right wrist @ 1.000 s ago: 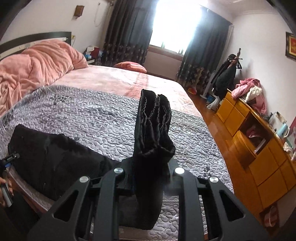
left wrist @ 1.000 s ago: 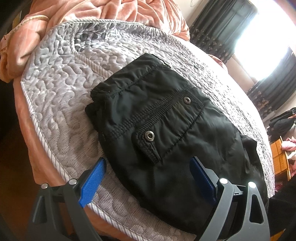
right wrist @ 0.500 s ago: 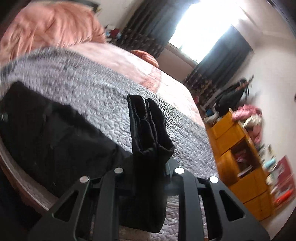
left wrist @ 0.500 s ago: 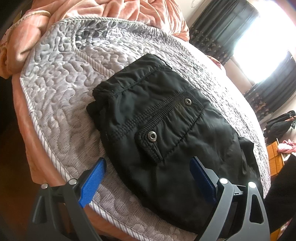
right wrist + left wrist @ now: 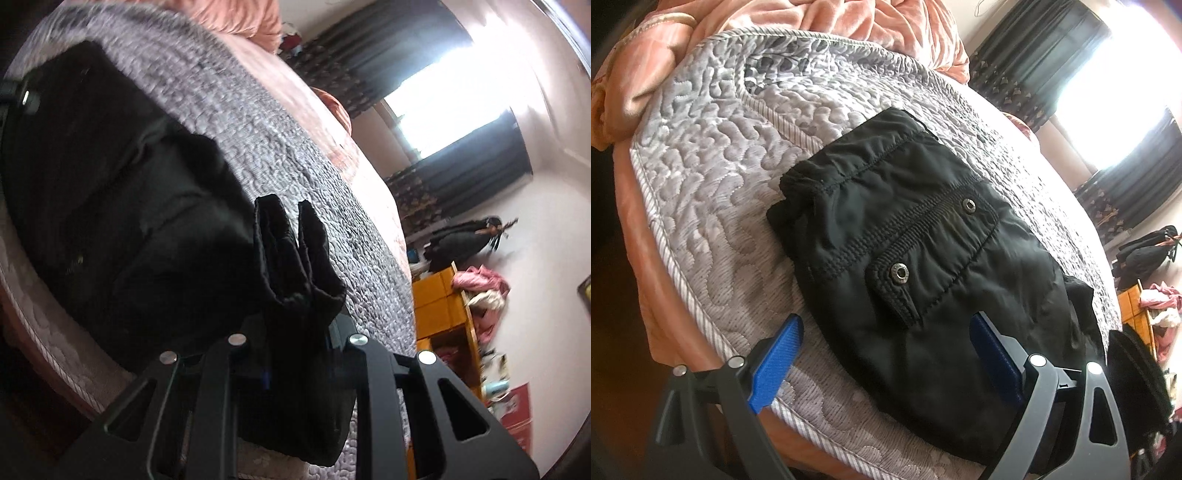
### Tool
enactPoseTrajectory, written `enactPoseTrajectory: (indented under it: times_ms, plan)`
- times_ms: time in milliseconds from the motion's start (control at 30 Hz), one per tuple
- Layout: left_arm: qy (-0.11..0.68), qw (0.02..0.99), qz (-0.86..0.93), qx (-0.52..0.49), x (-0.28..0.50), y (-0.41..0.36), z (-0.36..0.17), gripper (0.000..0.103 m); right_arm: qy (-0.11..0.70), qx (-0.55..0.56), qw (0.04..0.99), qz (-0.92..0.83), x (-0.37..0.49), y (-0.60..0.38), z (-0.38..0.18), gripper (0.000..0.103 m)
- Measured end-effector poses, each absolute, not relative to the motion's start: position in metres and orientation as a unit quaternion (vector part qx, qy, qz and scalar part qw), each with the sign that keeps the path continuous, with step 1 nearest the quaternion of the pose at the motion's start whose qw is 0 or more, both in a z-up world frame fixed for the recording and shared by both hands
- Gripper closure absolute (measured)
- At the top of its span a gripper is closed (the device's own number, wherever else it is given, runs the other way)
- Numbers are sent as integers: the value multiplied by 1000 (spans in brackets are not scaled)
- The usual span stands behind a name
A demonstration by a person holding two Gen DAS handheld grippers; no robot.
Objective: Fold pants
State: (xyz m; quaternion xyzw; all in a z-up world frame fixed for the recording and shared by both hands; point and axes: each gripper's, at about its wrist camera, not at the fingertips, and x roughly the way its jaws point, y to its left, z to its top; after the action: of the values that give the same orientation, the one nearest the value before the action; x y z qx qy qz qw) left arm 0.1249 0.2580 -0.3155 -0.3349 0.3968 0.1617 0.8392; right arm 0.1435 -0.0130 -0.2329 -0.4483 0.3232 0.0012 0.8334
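Black pants (image 5: 916, 258) lie on the grey quilted bedspread (image 5: 713, 192), waistband end toward the pink blanket, a snap-button pocket flap facing up. My left gripper (image 5: 886, 354) hovers over their near part, open, its blue pads (image 5: 775, 354) standing apart on either side of the cloth. In the right wrist view the pants (image 5: 110, 206) stretch along the bed edge, and my right gripper (image 5: 295, 332) is shut on a bunched stack of the leg ends (image 5: 295, 258), which stands up between the fingers. The right pads are hidden by the cloth.
A pink blanket (image 5: 849, 22) is heaped at the head of the bed. Dark curtains (image 5: 461, 173) frame a bright window. Yellow drawers (image 5: 443, 302) with clothes on top and a dark coat rack (image 5: 465, 236) stand beside the bed.
My right gripper has sunk toward the bed and rolled, carrying the bunched leg ends closer to the lying part of the pants. The left gripper has hardly moved and stays open.
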Motion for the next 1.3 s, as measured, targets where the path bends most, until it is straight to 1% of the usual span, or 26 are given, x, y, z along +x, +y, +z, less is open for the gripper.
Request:
enactPoseTrajectory:
  times_ms: [100, 233, 333, 433, 500, 567, 600, 633, 667, 700, 733, 800, 833, 900, 933, 967, 1100, 1233, 1300]
  plan:
    - [396, 839, 161, -337, 124, 258, -315, 11, 320, -488, 812, 2, 137, 0, -260, 84]
    - [394, 839, 161, -339, 122, 258, -315, 11, 329, -510, 795, 16, 132, 12, -290, 83]
    - [395, 839, 161, -339, 122, 258, -315, 11, 344, -514, 785, 34, 130, 16, -311, 80]
    - [394, 838, 162, -341, 121, 257, -315, 11, 356, -503, 785, 63, 129, 17, -324, 69]
    - [394, 837, 162, -343, 120, 257, -315, 11, 364, -485, 791, 80, 130, 14, -323, 64]
    - [394, 837, 162, -344, 120, 256, -314, 10, 381, -455, 798, 104, 132, 8, -312, 57]
    - [394, 837, 162, -344, 120, 256, -314, 10, 395, -431, 802, 119, 134, 4, -303, 56]
    - [393, 837, 162, -344, 120, 256, -314, 10, 419, -379, 812, 148, 138, -4, -284, 51]
    - [393, 837, 162, -345, 120, 256, -314, 10, 435, -338, 816, 173, 142, -9, -271, 29]
    - [392, 836, 162, -347, 119, 256, -314, 10, 451, -288, 820, 204, 146, -16, -256, 22]
    - [392, 836, 162, -348, 119, 255, -315, 10, 466, -236, 821, 230, 152, -24, -240, 19]
    - [392, 835, 161, -350, 119, 255, -315, 10, 484, -164, 824, 243, 170, -37, -216, 19]
    - [391, 836, 160, -350, 119, 254, -315, 10, 494, -131, 831, 221, 186, -45, -205, 20]
    - [390, 838, 159, -347, 120, 253, -314, 10, 521, -80, 833, 169, 218, -60, -199, 26]
    - [390, 839, 158, -346, 120, 253, -314, 9, 539, -30, 830, 143, 239, -71, -200, 28]
    - [389, 839, 157, -346, 121, 253, -314, 9, 548, -18, 826, 131, 252, -74, -203, 29]
    - [386, 838, 157, -353, 118, 258, -314, 9, 598, 7, 795, 104, 288, -71, -231, 29]
    - [383, 837, 156, -359, 116, 264, -314, 9, 619, -33, 781, 74, 294, -63, -246, 29]
    - [382, 837, 155, -360, 116, 266, -314, 9, 628, -33, 775, 65, 290, -68, -253, 38]
